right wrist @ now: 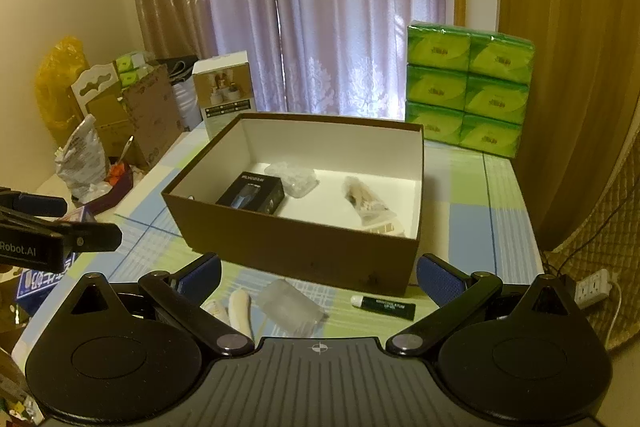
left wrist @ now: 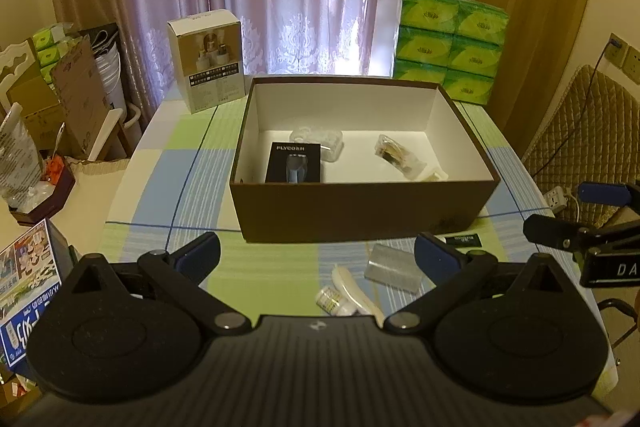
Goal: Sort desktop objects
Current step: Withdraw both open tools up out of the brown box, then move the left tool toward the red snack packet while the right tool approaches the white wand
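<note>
A brown open box [left wrist: 360, 215] [right wrist: 288, 251] stands mid-table. Inside lie a black FLYCO carton [left wrist: 294, 163] [right wrist: 252, 193], a clear plastic case [left wrist: 318, 139] [right wrist: 292, 179] and a clear bagged item [left wrist: 400, 155] [right wrist: 366, 203]. On the cloth in front of the box lie a frosted plastic packet [left wrist: 392, 267] [right wrist: 290, 311], a cream-white curved piece [left wrist: 360, 291] [right wrist: 240, 311] and a dark green tube [left wrist: 464, 239] [right wrist: 386, 307]. My left gripper [left wrist: 318, 255] hangs open above these. My right gripper [right wrist: 318, 279] is open too, also empty.
A checked green-blue tablecloth [left wrist: 192, 155] covers the table. A white product box [left wrist: 208, 59] [right wrist: 224, 91] and stacked green tissue packs [left wrist: 452, 47] [right wrist: 468, 87] stand behind. Cardboard and bags clutter the left; a power strip [right wrist: 592, 287] lies right.
</note>
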### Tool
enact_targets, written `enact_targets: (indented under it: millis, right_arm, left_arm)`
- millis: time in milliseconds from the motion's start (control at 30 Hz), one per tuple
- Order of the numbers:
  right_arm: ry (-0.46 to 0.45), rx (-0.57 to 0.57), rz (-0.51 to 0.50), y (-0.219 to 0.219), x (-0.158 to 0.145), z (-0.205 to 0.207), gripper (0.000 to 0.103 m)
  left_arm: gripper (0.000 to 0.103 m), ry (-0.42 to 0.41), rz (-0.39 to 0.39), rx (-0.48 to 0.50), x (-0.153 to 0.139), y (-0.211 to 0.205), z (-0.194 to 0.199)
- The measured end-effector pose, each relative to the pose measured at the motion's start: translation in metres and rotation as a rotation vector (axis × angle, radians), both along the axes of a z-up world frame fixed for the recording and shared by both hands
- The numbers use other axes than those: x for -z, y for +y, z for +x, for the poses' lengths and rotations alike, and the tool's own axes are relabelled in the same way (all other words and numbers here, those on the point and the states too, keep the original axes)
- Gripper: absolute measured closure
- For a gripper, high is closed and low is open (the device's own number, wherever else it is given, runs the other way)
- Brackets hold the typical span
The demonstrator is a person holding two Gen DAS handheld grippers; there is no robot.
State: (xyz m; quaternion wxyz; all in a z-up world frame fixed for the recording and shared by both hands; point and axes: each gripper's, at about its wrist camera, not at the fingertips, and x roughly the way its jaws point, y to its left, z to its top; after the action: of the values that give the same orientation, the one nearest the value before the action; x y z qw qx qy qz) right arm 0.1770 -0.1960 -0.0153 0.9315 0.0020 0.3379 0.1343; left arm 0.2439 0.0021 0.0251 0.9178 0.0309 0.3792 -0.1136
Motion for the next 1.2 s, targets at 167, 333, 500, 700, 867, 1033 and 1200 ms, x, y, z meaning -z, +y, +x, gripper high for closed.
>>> enact_targets:
  millis: [167,333,500,700,867,1033,1200]
  right_arm:
    - [0.018,-0.001,0.005,-0.005,0.004,-0.013,0.002]
    - [0.045,-0.008,0.008,-0.005,0.011,-0.023,0.002]
    - [0.064,-0.018,0.007,-0.003,0.017,-0.03,0.002]
    - [0.105,-0.026,0.0,0.0,0.03,-0.036,0.002]
    - [0.145,-0.028,-0.006,0.004,0.042,-0.038,0.002]
    - [0.189,-0.04,-0.016,0.01,0.057,-0.038,0.002]
    - [0.233,-0.052,-0.024,0.018,0.074,-0.035,0.002]
  left_arm:
    - [0.001,0.008,0.005,0.002,0.004,-0.003,-0.015]
    - [0.001,0.031,0.011,0.002,0.012,-0.002,-0.029]
    - [0.001,0.052,0.025,0.002,0.019,-0.003,-0.037]
    - [0.001,0.084,0.032,-0.006,0.03,0.001,-0.042]
    - [0.001,0.118,0.039,-0.011,0.041,0.005,-0.042]
    - [0.001,0.155,0.045,-0.015,0.054,0.009,-0.042]
    - [0.001,0.199,0.06,-0.03,0.071,0.018,-0.04]
